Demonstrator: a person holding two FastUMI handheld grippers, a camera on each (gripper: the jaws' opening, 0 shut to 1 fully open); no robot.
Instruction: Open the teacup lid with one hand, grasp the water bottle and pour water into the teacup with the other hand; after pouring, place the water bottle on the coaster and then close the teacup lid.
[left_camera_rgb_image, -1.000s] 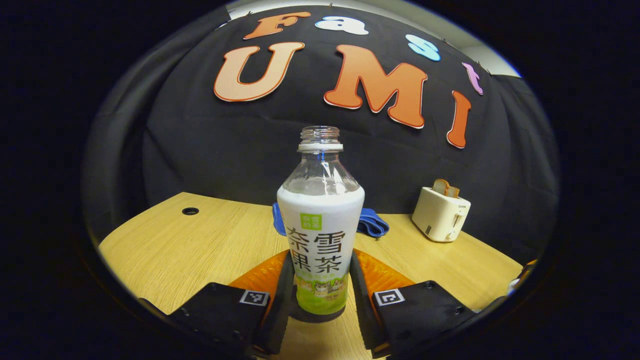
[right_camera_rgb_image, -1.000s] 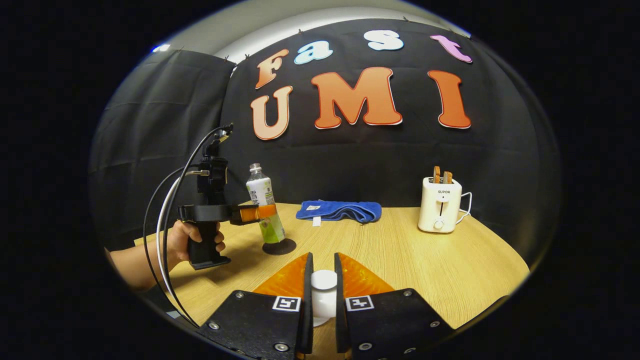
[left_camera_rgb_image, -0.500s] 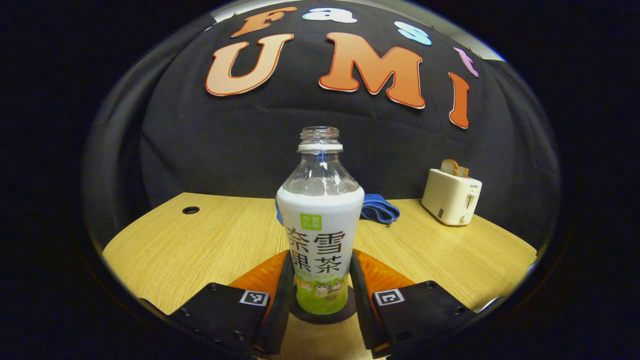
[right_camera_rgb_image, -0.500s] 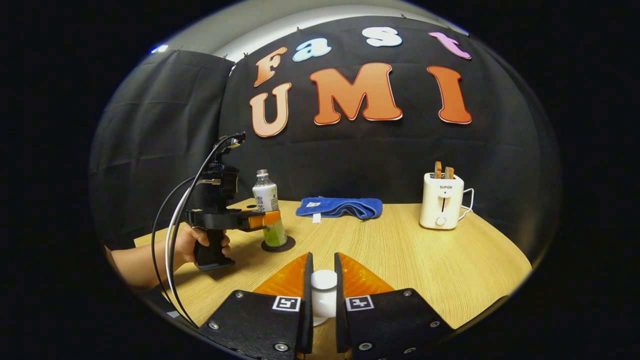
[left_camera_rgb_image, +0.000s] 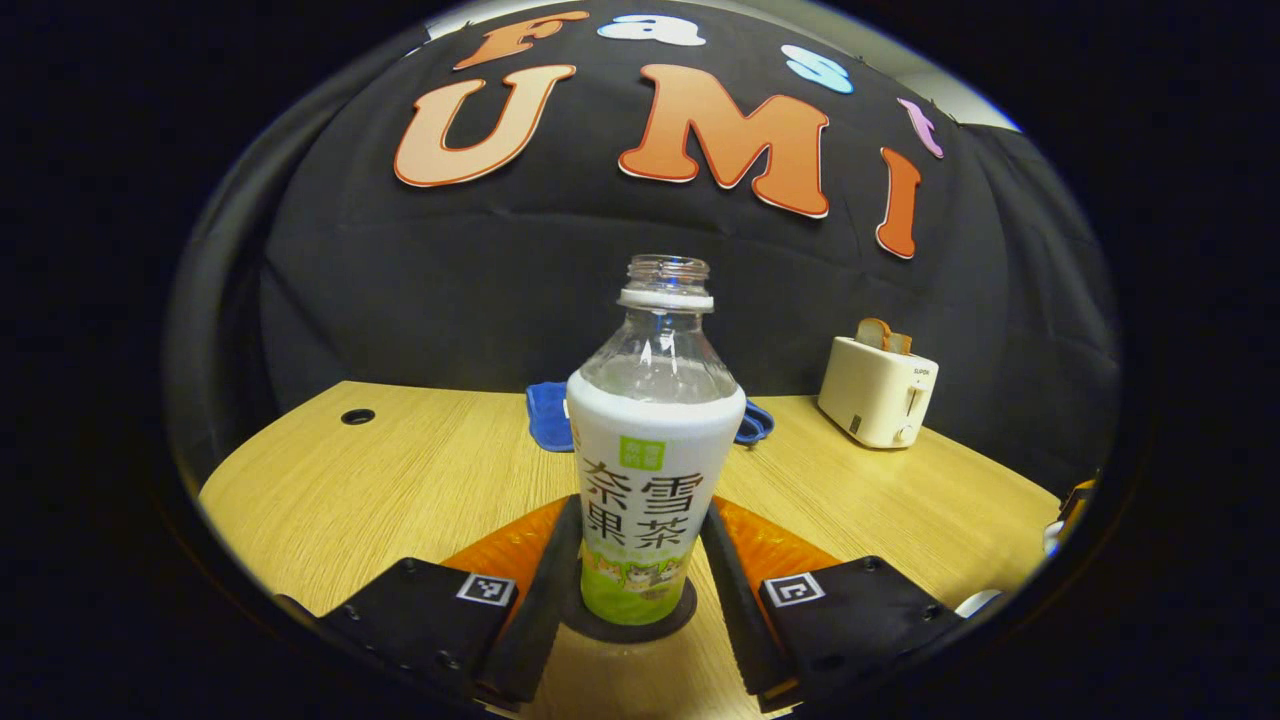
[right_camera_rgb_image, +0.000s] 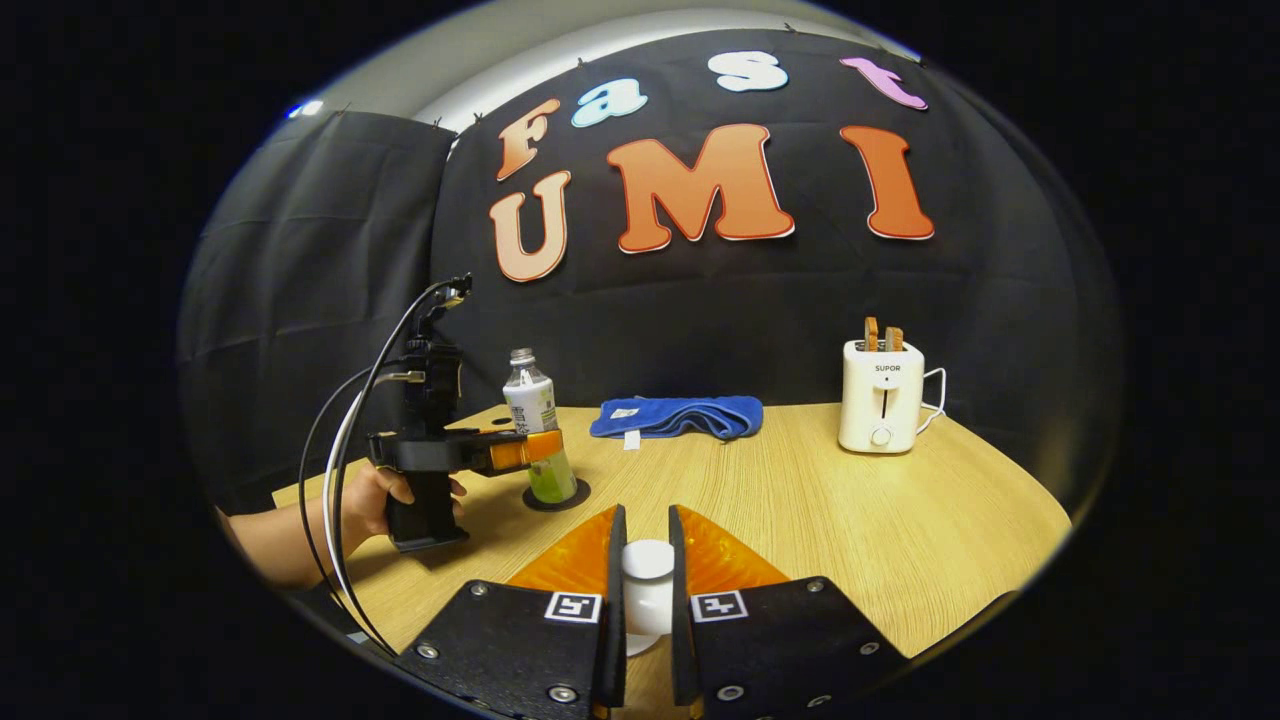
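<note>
The water bottle (left_camera_rgb_image: 652, 470) was seen standing upright on the dark round coaster (left_camera_rgb_image: 628, 618), between the fingers of the left tool (left_camera_rgb_image: 632, 585). In the left gripper view a narrow gap showed on each side of the bottle, so the left tool was judged to be open, though only slightly. In the right gripper view the same tool (right_camera_rgb_image: 520, 450), held by a hand (right_camera_rgb_image: 372, 497), was seen at the bottle (right_camera_rgb_image: 534, 424) on the coaster (right_camera_rgb_image: 556, 495). The right tool (right_camera_rgb_image: 641, 600) was closed on the white knob of the teacup lid (right_camera_rgb_image: 647, 583); the cup itself could not be made out. The step in hand was judged to be the setting down of the bottle on the coaster. The next move would call for the left tool to be drawn back clear of the bottle without tipping it, and for the lid to be lowered onto the cup. On the tabletop (right_camera_rgb_image: 850, 520) were counted one bottle, one coaster, one blue cloth (right_camera_rgb_image: 678, 416), and one toaster (right_camera_rgb_image: 881, 406) with two slices in it.
</note>
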